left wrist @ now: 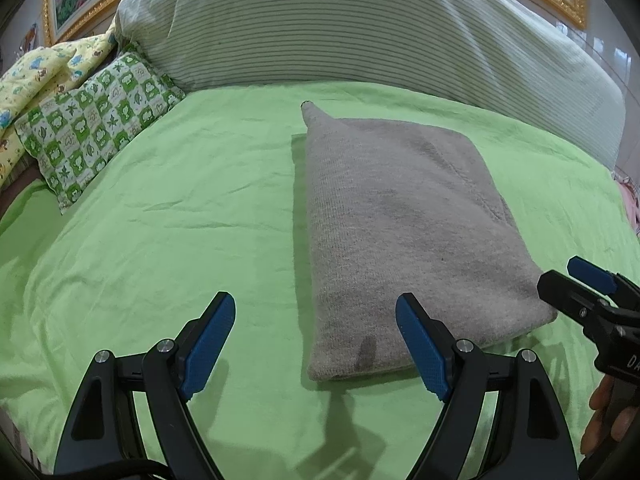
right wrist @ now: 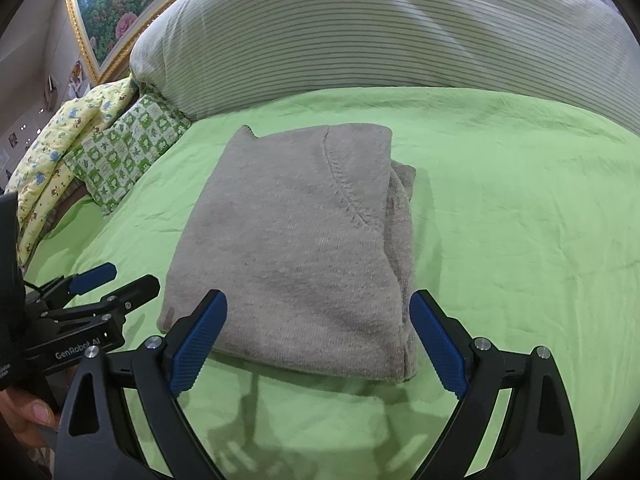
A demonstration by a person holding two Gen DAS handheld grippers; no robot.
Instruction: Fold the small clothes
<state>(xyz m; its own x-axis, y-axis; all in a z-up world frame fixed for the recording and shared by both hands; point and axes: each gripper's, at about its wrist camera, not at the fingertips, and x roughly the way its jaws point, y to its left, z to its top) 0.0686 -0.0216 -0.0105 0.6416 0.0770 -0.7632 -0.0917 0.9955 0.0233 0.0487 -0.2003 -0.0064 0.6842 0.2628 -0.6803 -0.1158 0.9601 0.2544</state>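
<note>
A grey knitted garment [left wrist: 404, 232] lies folded into a thick rectangle on the green bed sheet [left wrist: 160, 220]; it also shows in the right wrist view [right wrist: 296, 248], with a stitched seam on top and layered edges on its right side. My left gripper [left wrist: 316, 344] is open and empty, hovering above the sheet at the garment's near left corner. My right gripper [right wrist: 318, 340] is open and empty, just above the garment's near edge. Each gripper shows in the other's view: the right one [left wrist: 576, 280], the left one [right wrist: 116, 280].
A large striped pillow [left wrist: 360, 28] lies along the far edge of the bed. A green patterned pillow [left wrist: 96, 128] and a yellow printed quilt [left wrist: 36, 76] lie at the far left. A gold-framed picture [right wrist: 108, 12] hangs behind.
</note>
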